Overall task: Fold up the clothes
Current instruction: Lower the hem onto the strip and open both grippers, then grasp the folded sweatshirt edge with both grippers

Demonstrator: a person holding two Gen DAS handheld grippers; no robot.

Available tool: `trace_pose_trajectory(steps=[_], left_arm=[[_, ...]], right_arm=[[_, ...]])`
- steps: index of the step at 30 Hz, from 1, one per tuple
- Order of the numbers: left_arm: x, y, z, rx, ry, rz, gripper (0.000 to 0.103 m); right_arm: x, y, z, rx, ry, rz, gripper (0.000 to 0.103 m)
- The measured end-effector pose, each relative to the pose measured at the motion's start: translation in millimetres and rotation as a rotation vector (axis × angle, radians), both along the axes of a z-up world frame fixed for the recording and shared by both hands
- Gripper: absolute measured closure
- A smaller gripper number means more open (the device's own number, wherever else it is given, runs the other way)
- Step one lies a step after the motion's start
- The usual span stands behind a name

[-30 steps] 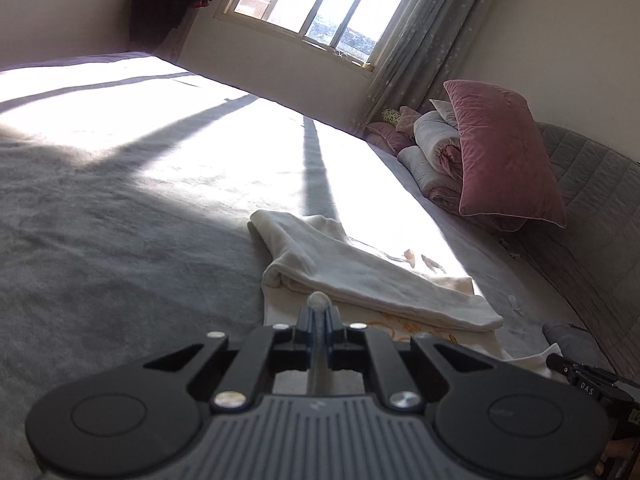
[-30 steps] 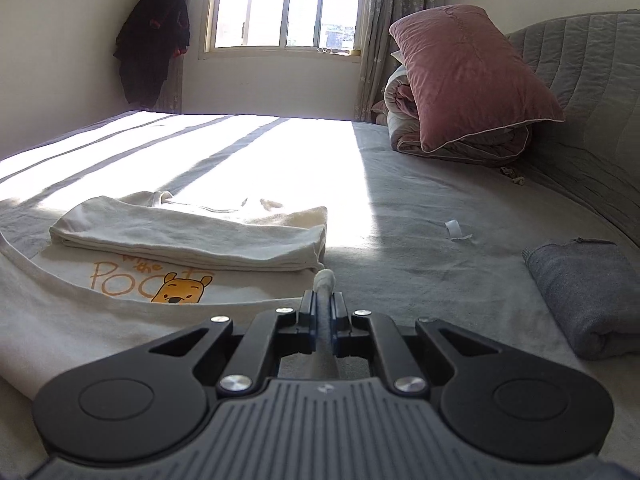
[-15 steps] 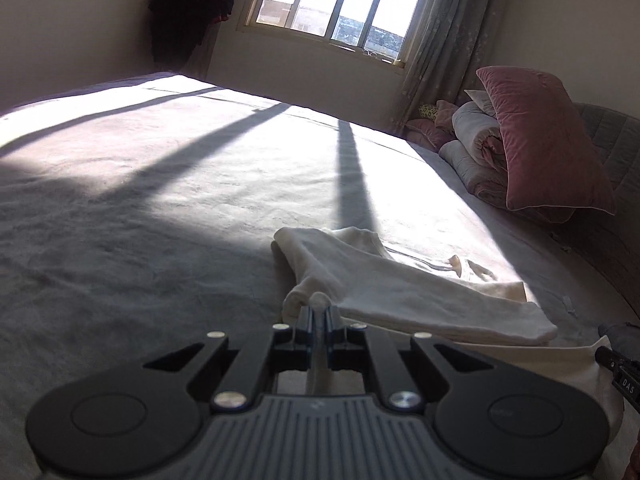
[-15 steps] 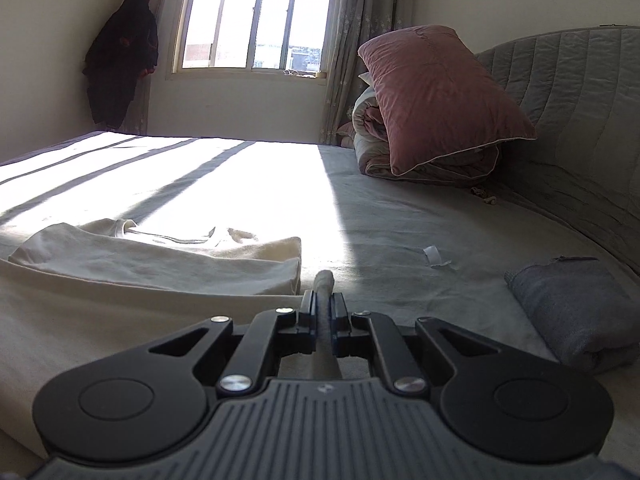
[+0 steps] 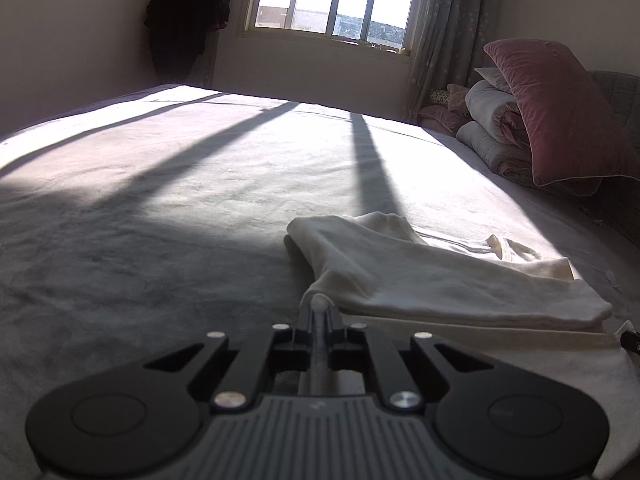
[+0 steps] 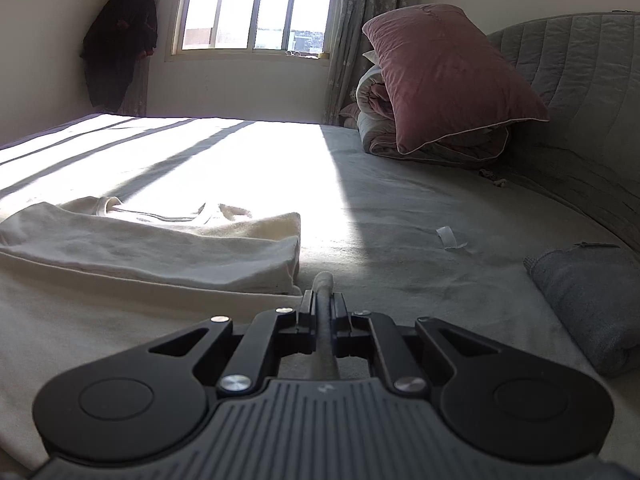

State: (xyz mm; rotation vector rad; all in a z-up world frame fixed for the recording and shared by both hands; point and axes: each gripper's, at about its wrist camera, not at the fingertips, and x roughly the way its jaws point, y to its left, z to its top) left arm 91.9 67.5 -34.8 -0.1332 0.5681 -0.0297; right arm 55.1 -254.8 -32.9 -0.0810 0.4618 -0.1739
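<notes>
Grey bed (image 5: 160, 208), cream garment (image 6: 120, 248), both fingers closed low

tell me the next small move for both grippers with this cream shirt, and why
Probably carry the pinched hem forward and lay it over the folded sleeves. Both the left gripper and the right gripper are shut on an edge of the cream shirt, whose lower half is draped towards the cameras, while the sleeves already lie folded across it on the bed.
</notes>
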Motion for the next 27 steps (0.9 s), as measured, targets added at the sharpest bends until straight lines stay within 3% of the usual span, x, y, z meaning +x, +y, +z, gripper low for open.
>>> trace_pose_trajectory(steps=[5,6,9,12,15,20,24,27], left_arm=[[2.2,-5.7,-6.6,0.044,0.036,0.012,0.093],[1.0,-5.9,-4.3,0.046,0.039,0.016,0.091],[-6.9,1.5,4.9,0.013,0.018,0.039,0.081],[-18.4,12.6,15.9,-0.061,-0.038,0.043,0.08],[-24.5,10.1,19.9,-0.064,-0.087,-0.003,0.081],[-19.2,0.4,10.9,-0.077,-0.058,-0.09,0.081],[-12.7,-0.5,-2.5,-0.039,0.021,-0.075,0.082],[-11.2,6.8,-9.3,-0.057,0.04,-0.078,0.086]], right_arm=[[8.9,-5.4,-5.1,0.047,0.058,0.016,0.089],[8.2,-7.2,-4.4,0.059,0.059,0.016,0.084],[4.0,-13.9,-0.5,0.097,0.049,0.002,0.055],[-3.5,-20.1,7.8,0.12,0.021,-0.002,0.054],[-14.8,-22.3,17.3,0.122,-0.037,0.009,0.055],[-24.9,-15.9,22.9,0.13,-0.087,0.129,0.073],[-14.5,-8.5,12.2,0.101,0.003,0.165,0.073],[-1.8,-11.5,-2.9,0.102,0.117,0.134,0.075]])
